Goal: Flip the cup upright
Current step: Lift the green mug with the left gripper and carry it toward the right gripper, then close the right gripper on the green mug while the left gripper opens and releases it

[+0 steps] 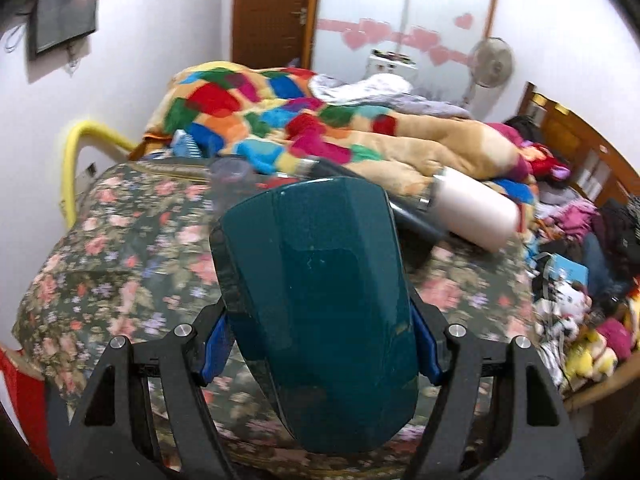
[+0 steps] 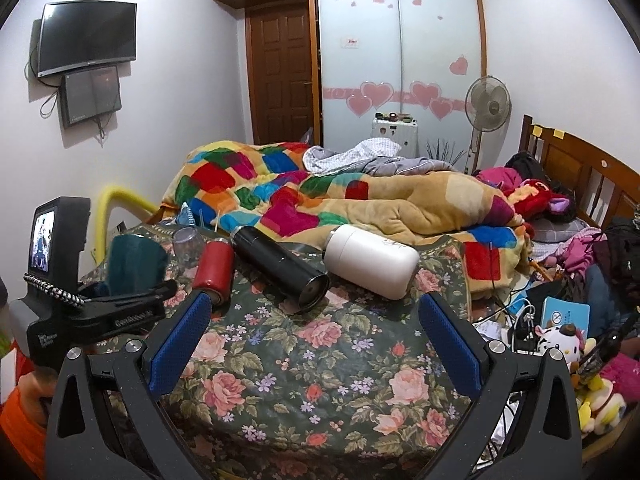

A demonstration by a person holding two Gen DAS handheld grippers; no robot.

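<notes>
A dark teal cup (image 1: pixel 320 300) fills the middle of the left wrist view. My left gripper (image 1: pixel 320 352) is shut on it, one blue pad on each side, and holds it above the floral cloth (image 1: pixel 120 248). In the right wrist view the same teal cup (image 2: pixel 134 266) shows at the far left, bottom up, held by the left gripper's black body (image 2: pixel 92 312). My right gripper (image 2: pixel 316 344) is open and empty over the floral cloth (image 2: pixel 312 360).
A red cup (image 2: pixel 214 270), a black flask (image 2: pixel 280 268) and a white flask (image 2: pixel 372 260) lie on their sides on the cloth. A clear cup (image 2: pixel 188 242) stands behind them. A patchwork blanket (image 2: pixel 320 196) lies beyond. Toys and clutter (image 2: pixel 568 340) fill the right.
</notes>
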